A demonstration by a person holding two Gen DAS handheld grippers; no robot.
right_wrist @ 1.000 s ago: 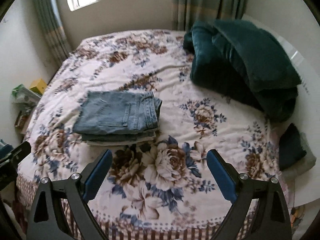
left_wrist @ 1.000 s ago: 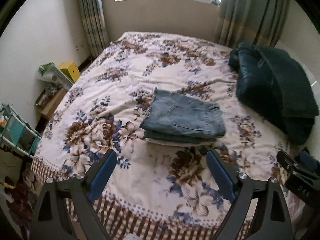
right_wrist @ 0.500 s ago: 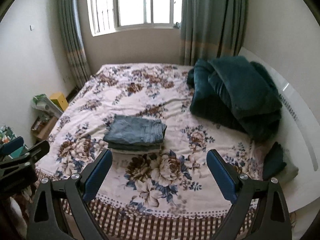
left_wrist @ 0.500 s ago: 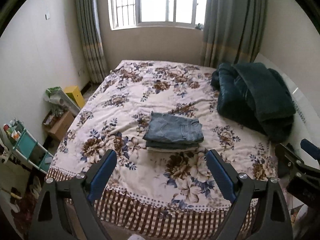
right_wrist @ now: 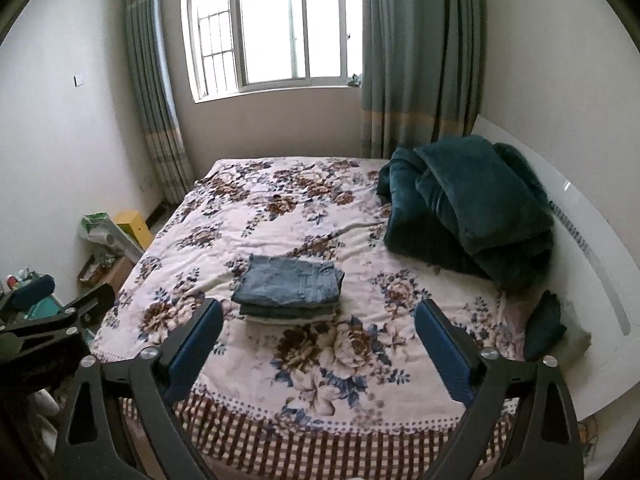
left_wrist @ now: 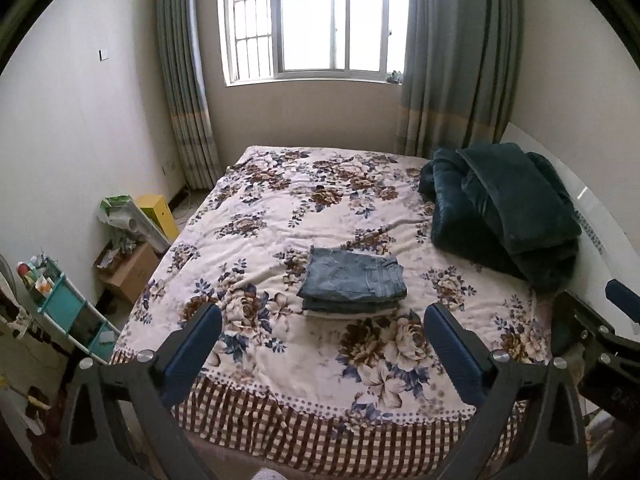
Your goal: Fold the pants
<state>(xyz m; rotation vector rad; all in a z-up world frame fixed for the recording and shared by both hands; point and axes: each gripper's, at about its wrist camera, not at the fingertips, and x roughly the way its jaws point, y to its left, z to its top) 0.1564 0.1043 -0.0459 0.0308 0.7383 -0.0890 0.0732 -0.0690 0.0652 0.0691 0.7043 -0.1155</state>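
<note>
Jeans (left_wrist: 354,282) lie folded in a stack on the bed (left_wrist: 280,216), long axis left-right, far ahead of both grippers. Left gripper (left_wrist: 322,342) and right gripper (right_wrist: 318,338) gape empty; neither looks clearly nearer.

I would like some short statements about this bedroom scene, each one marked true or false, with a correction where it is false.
1. The folded jeans lie on the floral bedspread. True.
2. The left gripper grips the jeans. False: its jaws are open and hold nothing, back from the stack.
3. The dark green blanket covers the jeans. False: it is heaped apart from them, by the white headboard.
4. The right gripper is open. True.
5. The curtains are drawn shut over the window. False: they hang at its sides.
</note>
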